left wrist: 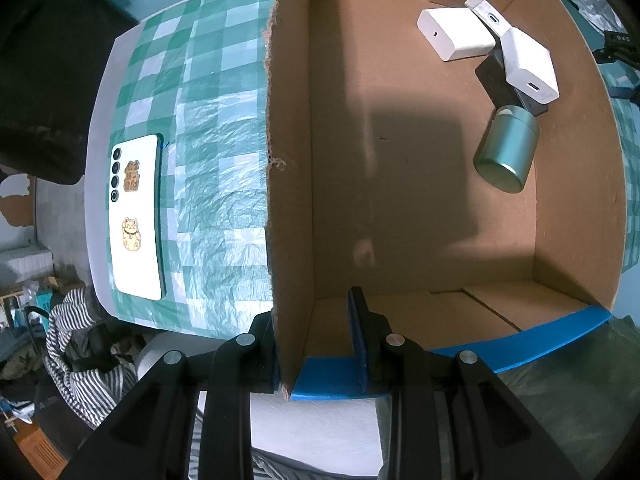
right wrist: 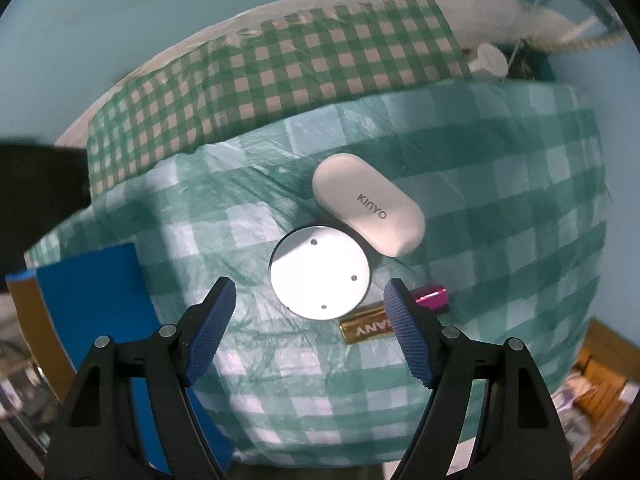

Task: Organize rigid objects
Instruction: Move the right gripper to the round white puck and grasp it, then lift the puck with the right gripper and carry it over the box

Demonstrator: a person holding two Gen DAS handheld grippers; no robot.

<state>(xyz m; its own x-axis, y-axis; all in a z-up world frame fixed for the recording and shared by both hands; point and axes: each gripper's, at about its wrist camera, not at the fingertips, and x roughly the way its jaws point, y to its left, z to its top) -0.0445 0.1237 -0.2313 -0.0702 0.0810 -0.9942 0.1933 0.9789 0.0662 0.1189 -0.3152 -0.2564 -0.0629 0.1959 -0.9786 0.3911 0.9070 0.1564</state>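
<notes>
Your left gripper (left wrist: 318, 340) straddles the cardboard box (left wrist: 420, 184) wall — fingers (left wrist: 357, 336) narrowed around it, one each side, inner pad apart from the card, so whether it's really pinched I cannot tell. Inside the box, well beyond the fingers: two white chargers (left wrist: 456, 34), a black block (left wrist: 500, 80), a green metal tin (left wrist: 506, 150) on its side. Outside the wall, a white phone (left wrist: 136, 216) lies on the checked worktop (left wrist: 216, 128).

Your right gripper (right wrist: 310, 334) is spread wide, holding nothing. Just ahead, between the fingertips: a round white disc (right wrist: 320, 270). Beyond it, touching — a white KINYO case (right wrist: 368, 210). Gold wrapper (right wrist: 366, 330) and pink item (right wrist: 432, 296) by the right finger.
</notes>
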